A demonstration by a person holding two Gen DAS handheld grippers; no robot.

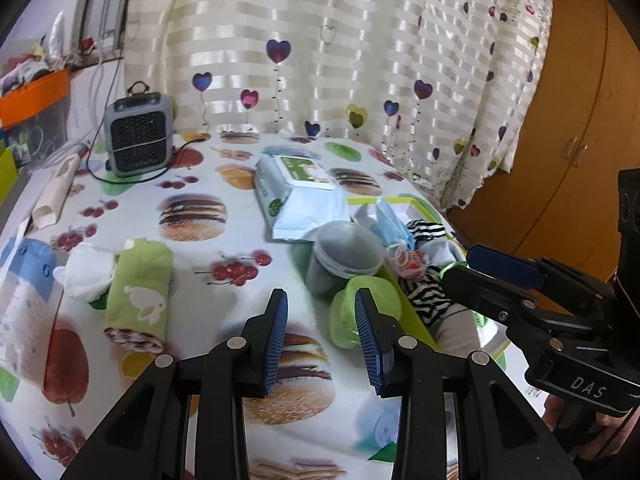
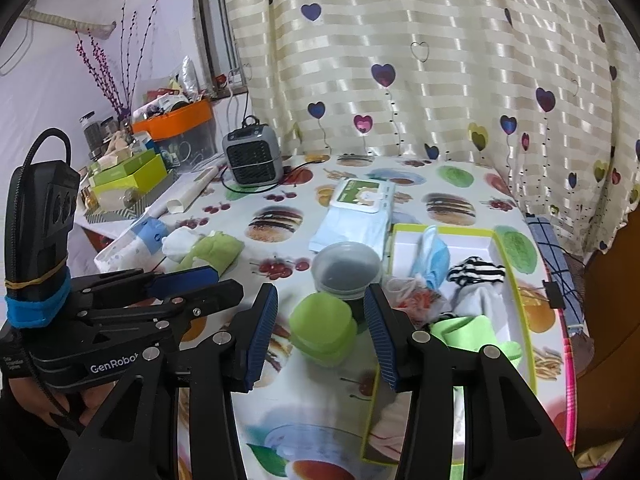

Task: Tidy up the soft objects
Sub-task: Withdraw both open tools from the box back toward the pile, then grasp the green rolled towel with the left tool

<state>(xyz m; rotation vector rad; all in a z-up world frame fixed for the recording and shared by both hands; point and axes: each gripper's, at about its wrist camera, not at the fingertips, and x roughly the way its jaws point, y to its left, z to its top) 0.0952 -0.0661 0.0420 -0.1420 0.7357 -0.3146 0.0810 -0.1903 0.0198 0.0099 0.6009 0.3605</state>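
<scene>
Printed tablecloth (image 1: pixel 224 248), both grippers hovering, open-jawed

Right tongs (image 2: pixel 322 322) are held open above the desk (image 2: pixel 256 248), with a green lidded jar (image 2: pixel 322 330) seen between the fingers. A grey lidded tub (image 2: pixel 346 270) is set just behind it. Striped cloth (image 2: pixel 476 270) and blue mask (image 2: pixel 434 258) are laid in the yellow-rimmed tray (image 2: pixel 516 292).

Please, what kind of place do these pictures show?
Probably a room in a home: a table under a burger-and-fruit printed tablecloth, a cream striped curtain with hearts, and a small grey portable heater beside household clutter.
</scene>
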